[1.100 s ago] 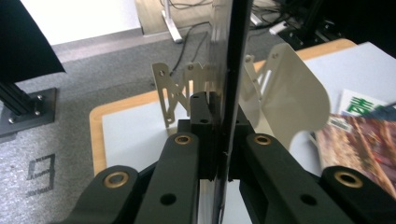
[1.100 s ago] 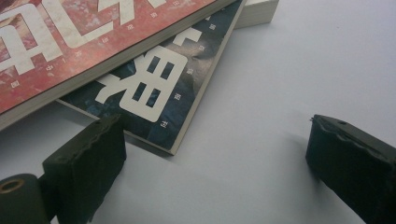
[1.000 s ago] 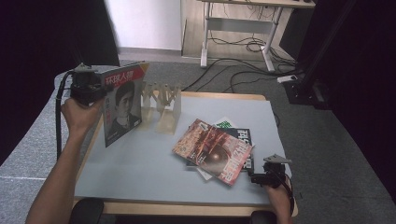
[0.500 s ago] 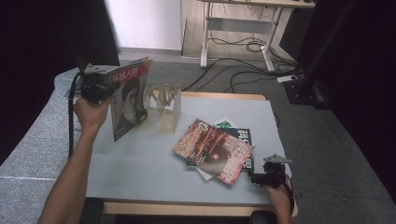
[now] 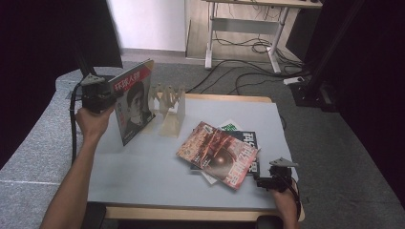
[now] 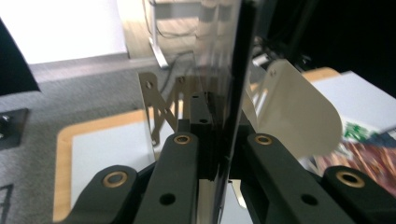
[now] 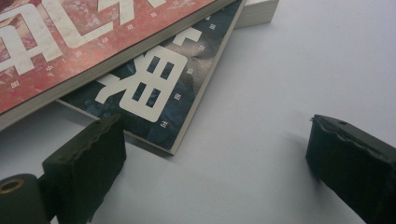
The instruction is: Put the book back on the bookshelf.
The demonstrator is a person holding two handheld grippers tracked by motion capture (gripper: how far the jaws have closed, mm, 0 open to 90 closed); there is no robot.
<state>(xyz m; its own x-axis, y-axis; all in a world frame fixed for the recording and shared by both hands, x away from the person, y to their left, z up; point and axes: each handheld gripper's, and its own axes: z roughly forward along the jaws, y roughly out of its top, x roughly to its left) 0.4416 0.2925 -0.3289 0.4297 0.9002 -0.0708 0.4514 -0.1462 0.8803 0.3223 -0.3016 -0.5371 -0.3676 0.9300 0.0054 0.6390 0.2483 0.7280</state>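
From where I stand, the left gripper (image 5: 102, 93) is up at about ten o'clock on the table (image 5: 143, 167), its jaws pinched tight on the edge of a magazine with a face on its cover (image 5: 133, 102). The magazine is held upright, lifted off the table surface, right beside the pale slotted rack (image 5: 168, 109) at about eleven o'clock. My guess is it is kept vertical so it can slide edge-first between the rack's dividers; in the left gripper view the magazine's (image 6: 233, 84) thin dark edge runs straight up between the jaws, with a rack divider (image 6: 299, 112) close behind.

The right gripper (image 5: 267, 181) rests low at about five o'clock, jaws spread wide and holding nothing. It sits just beside the corner of the heap of magazines near the table's centre: a red-covered one (image 5: 217, 153) on top, a dark blue one (image 7: 159, 84) under it. The right gripper view has that blue corner lying near the jaws, probably placed ready to grip the next one
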